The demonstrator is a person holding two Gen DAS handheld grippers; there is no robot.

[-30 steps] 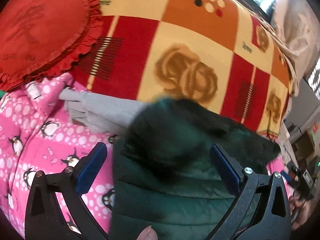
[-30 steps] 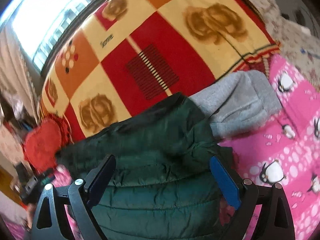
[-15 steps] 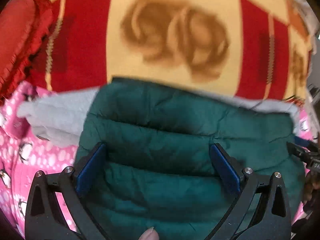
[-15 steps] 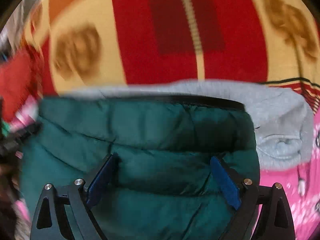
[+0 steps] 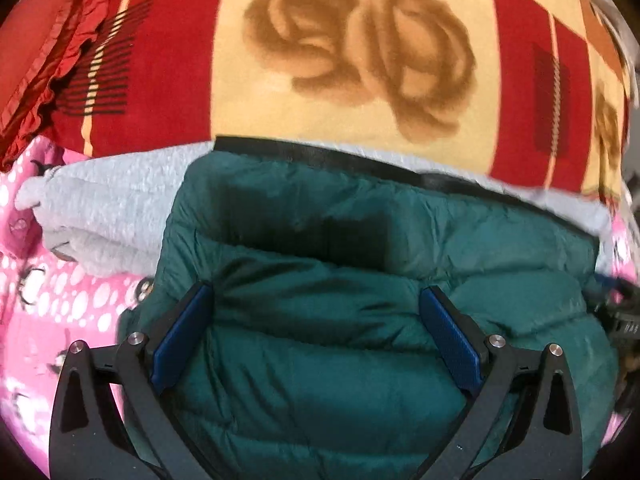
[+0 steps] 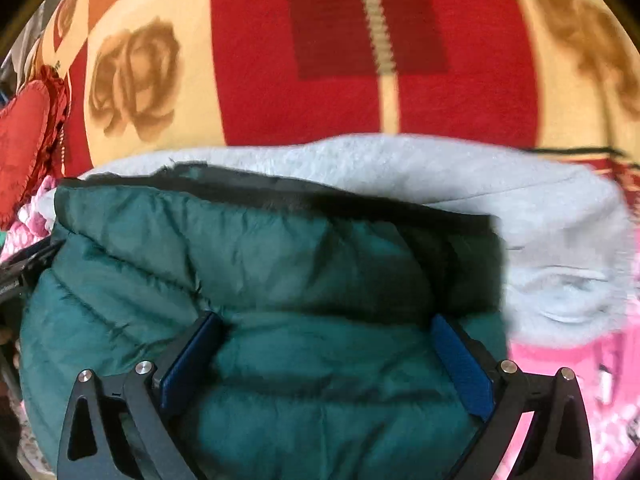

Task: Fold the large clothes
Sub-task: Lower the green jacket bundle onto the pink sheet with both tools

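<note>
A folded dark green puffer jacket (image 5: 360,280) lies on top of a folded grey sweatshirt (image 5: 104,216); both also show in the right wrist view, the jacket (image 6: 280,264) over the sweatshirt (image 6: 552,240). My left gripper (image 5: 316,312) has its jaws wide apart, with the jacket's puffy fabric bulging between the blue pads (image 5: 180,340). My right gripper (image 6: 328,340) stands the same way over the jacket's right part, jaws wide apart. The black collar edge (image 5: 320,152) runs along the jacket's far side.
A red, cream and orange blanket with rose prints (image 5: 360,48) covers the bed behind the pile. A pink penguin-print cloth (image 5: 48,300) lies beneath and beside the clothes. A red frilled heart cushion (image 5: 44,40) sits far left.
Both grippers have dropped low and close over the jacket. The jacket has gone from a raised, bunched heap to a flat fold lying on the grey sweatshirt.
</note>
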